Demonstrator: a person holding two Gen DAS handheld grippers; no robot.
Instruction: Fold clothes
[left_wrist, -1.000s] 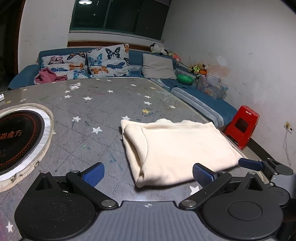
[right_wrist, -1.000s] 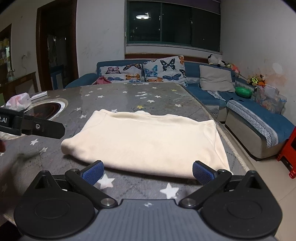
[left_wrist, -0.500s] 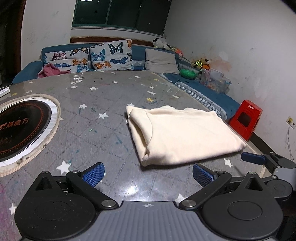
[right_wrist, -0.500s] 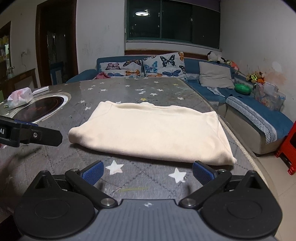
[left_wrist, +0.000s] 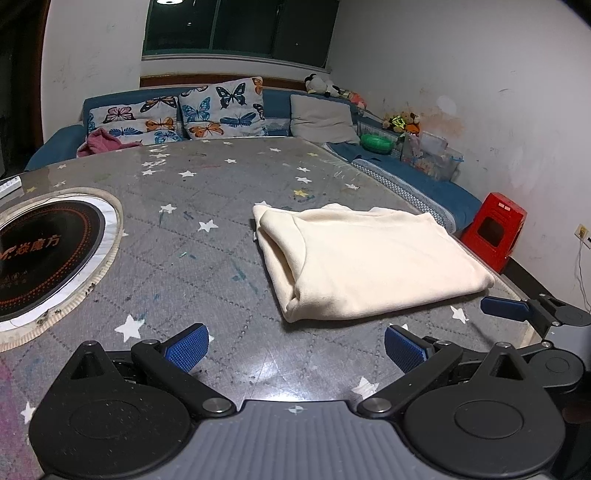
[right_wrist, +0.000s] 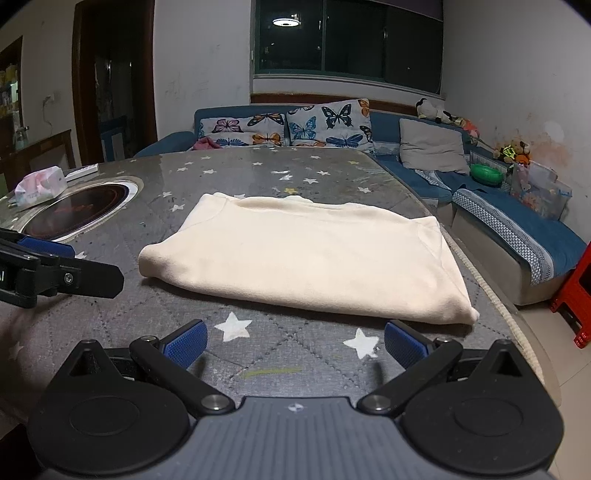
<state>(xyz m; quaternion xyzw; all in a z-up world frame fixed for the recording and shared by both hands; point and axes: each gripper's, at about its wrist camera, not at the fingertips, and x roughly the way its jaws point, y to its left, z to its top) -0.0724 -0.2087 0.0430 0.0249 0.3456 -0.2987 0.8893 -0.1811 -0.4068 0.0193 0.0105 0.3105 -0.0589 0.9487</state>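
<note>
Lying folded into a flat rectangle, the cream garment (left_wrist: 369, 258) sits on the star-patterned table (left_wrist: 207, 266), toward its right edge, with nothing on top of it. Both claws hang short of it, touching nothing: the left gripper (left_wrist: 293, 345) has its blue pads spread wide and empty, and the right gripper (right_wrist: 293, 343) is just as wide and just as empty.

For containers, a green bowl (right_wrist: 487, 174) rests on the blue sofa (right_wrist: 517, 221), its contents too small to tell, and a clear plastic bin (right_wrist: 539, 190) beside it holds a jumble of toys.

Only the right wrist view shows a tissue pack (right_wrist: 40, 185) near the round inset cooktop (right_wrist: 79, 214), plus a dark doorway on the left. The left wrist view shows the cooktop's printed face and all of the red stool (left_wrist: 495, 230) by the wall.

Butterfly cushions (left_wrist: 221, 109) and a pink cloth (left_wrist: 105, 142) lie on the sofa behind the table. Between the claws and the garment the tabletop is bare.
</note>
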